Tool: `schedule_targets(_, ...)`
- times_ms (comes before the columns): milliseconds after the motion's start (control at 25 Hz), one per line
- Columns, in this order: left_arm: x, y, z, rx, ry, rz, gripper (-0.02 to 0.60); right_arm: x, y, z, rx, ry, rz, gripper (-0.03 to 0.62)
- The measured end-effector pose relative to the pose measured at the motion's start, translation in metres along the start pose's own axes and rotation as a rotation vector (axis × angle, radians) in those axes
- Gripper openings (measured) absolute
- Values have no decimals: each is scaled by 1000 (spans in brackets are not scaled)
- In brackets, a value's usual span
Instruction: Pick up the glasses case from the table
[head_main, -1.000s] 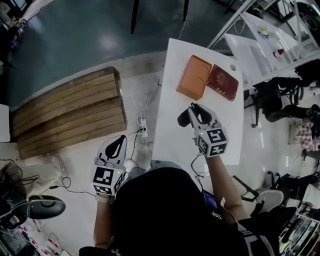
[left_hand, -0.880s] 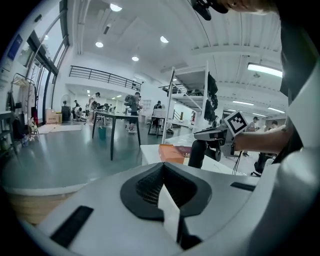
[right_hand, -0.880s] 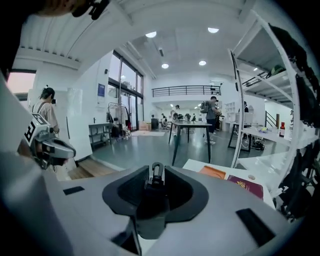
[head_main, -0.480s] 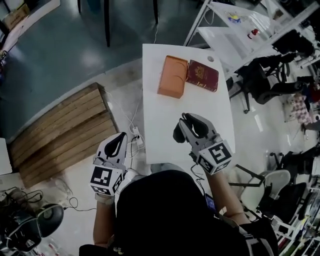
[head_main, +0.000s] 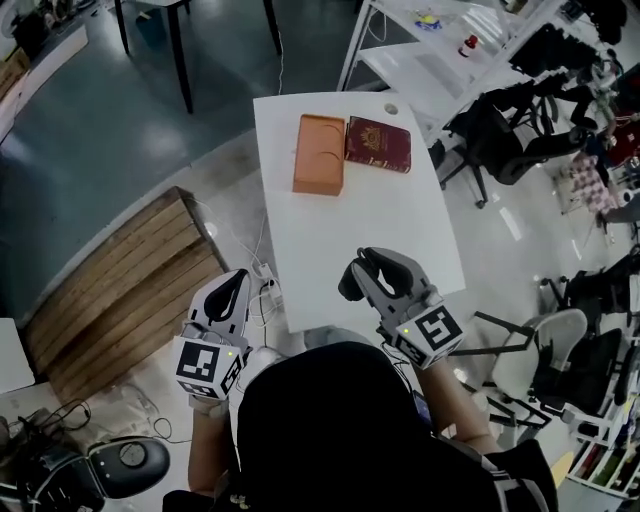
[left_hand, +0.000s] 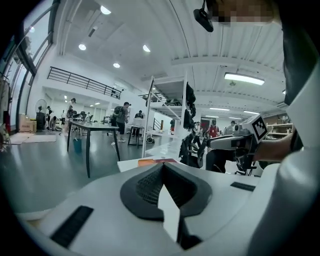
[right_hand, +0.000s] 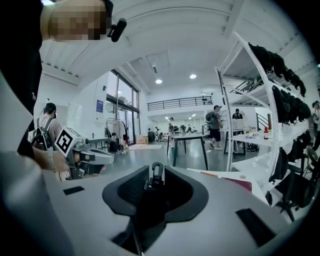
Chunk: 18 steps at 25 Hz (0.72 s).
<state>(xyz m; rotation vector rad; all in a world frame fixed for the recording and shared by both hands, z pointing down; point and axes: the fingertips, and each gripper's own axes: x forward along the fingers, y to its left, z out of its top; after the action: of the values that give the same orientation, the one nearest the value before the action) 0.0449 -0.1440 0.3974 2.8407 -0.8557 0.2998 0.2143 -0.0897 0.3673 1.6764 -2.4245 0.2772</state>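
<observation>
Under the head camera, the right gripper (head_main: 378, 268) hangs over the near end of a white rectangular table (head_main: 350, 225), its jaws clamped on the black soft glasses case (head_main: 352, 282), which is clear of the tabletop. Well beyond its tips, at the far end of the table, lie an orange rectangular box (head_main: 319, 154) and a dark red booklet (head_main: 378, 145), touching side by side. Nothing stands between them and the gripper. The left gripper (head_main: 238, 277) is off the table's left edge, above white cables and a power strip (head_main: 266, 277) on the floor, with its jaws closed on nothing. A slatted wooden pallet (head_main: 120, 290) lies further left. White shelving (head_main: 430, 45) and black office chairs (head_main: 500, 130) stand to the right of the table.

The left gripper view shows what the head view cannot. The pad tips meet with only a white wedge beneath them, and beyond them is a low edge of the orange box. A dark-legged table (left_hand: 95, 129) and distant people stand in the hall.

The right gripper view shows the case's dark body filling the gap between the pads. A small black clasp (right_hand: 157, 176) stands up at the jaw tips. To the right is the red booklet on the table, and the left gripper is off to the left.
</observation>
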Motion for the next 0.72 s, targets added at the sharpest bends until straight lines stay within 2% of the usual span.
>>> schedule_targets(80,1,-4,2,4,-2,-10,17,-7,1,-7,16,14,-15,121)
schedule_targets(280,0,-13,2,11,-3,-28,18,-13,11,0,4,-46,-6,123)
schedule_targets(720,-2,-22,0,13,10,-35,17,-23,7,-13,9,-30,-33,122)
